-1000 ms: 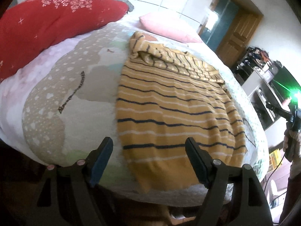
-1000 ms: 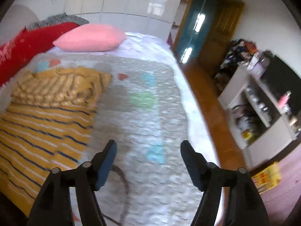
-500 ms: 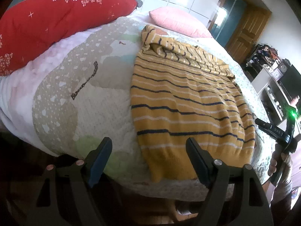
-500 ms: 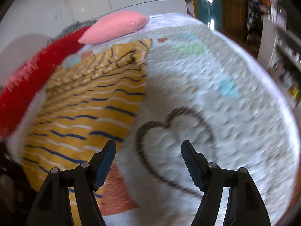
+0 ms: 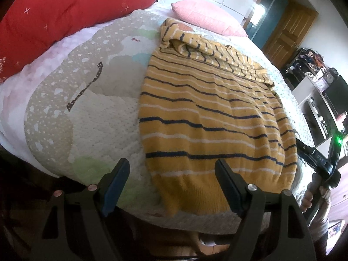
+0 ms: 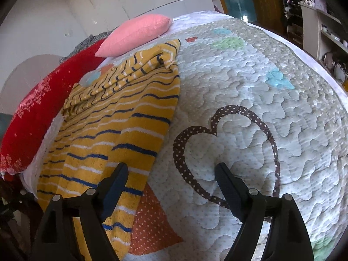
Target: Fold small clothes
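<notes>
I count one sweater (image 5: 208, 117), yellow with dark blue and white stripes, and it lies flat on the quilt (image 6: 250, 91) that covers the bed. I take this sweater as my landmark. Beyond its far end I see two pillows: one pink pillow (image 5: 206, 17), and one long red cushion (image 5: 65, 10) along the side away from the door. I hold two grippers.

The long axis of the sweater runs from the near edge of the bed, where I stand, toward the pink pillow. Its ribbed hem points to me and reaches the near edge of the quilt. At the far end the sleeves seem to be folded across the body in a crumpled band, but the lens bends this part, so I am not sure of it.

My left gripper (image 5: 171, 180) hovers over the hem, at the corner on the red cushion's side; its fingers are wide apart and hold nothing. My right gripper (image 6: 171, 182) is at the opposite corner of the hem, its jaws are opening, one finger above the sweater edge and one above the brown heart outline (image 6: 228, 148) sewn on the quilt beside it. Nothing is gripped between them.
</notes>
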Demonstrator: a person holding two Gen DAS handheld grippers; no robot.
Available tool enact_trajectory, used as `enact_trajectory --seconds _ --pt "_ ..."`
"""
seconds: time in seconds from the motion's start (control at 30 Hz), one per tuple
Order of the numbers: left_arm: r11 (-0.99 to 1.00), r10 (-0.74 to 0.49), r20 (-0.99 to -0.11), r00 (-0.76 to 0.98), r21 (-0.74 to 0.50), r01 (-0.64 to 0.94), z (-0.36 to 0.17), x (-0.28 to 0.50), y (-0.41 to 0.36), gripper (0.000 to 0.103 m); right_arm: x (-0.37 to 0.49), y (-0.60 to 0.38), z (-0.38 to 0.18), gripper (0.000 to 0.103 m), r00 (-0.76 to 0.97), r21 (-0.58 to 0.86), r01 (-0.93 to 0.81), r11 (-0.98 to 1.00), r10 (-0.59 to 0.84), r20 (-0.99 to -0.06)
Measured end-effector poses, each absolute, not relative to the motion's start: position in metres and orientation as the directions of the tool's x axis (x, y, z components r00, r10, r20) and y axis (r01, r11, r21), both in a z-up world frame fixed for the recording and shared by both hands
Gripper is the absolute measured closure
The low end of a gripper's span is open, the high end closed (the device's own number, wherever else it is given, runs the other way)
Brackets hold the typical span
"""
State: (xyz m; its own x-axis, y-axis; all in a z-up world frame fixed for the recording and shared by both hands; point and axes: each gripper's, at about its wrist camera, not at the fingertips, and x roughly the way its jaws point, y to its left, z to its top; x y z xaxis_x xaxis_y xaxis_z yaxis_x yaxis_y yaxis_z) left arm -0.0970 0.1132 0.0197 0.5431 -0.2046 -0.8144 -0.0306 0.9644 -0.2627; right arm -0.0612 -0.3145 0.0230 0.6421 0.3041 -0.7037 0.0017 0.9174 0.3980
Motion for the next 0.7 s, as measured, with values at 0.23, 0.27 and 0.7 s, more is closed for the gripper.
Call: enact_trajectory --seconds 0.23,0.27,0.7 --pt "0.965 -0.219 -0.822 0.525 -0.261 -0.006 0.015 -0.090 0.100 0.024 -0.062 -0.307 0.020 0.009 0.660 0.369 -0.011 0.930 0.284 -0.696" --pt "0.965 -0.223 -0.822 0.524 -0.263 -0.003 0.014 -0.089 0.098 0.024 -0.062 -0.306 0.020 0.009 0.662 0.364 -0.011 0.931 0.279 -0.695" --pt "0.960 -0.236 -0.820 0.522 -0.280 -0.007 0.012 -0.084 0.100 0.024 -0.060 -0.296 0.016 0.000 0.677 0.315 -0.021 0.949 0.246 -0.694"
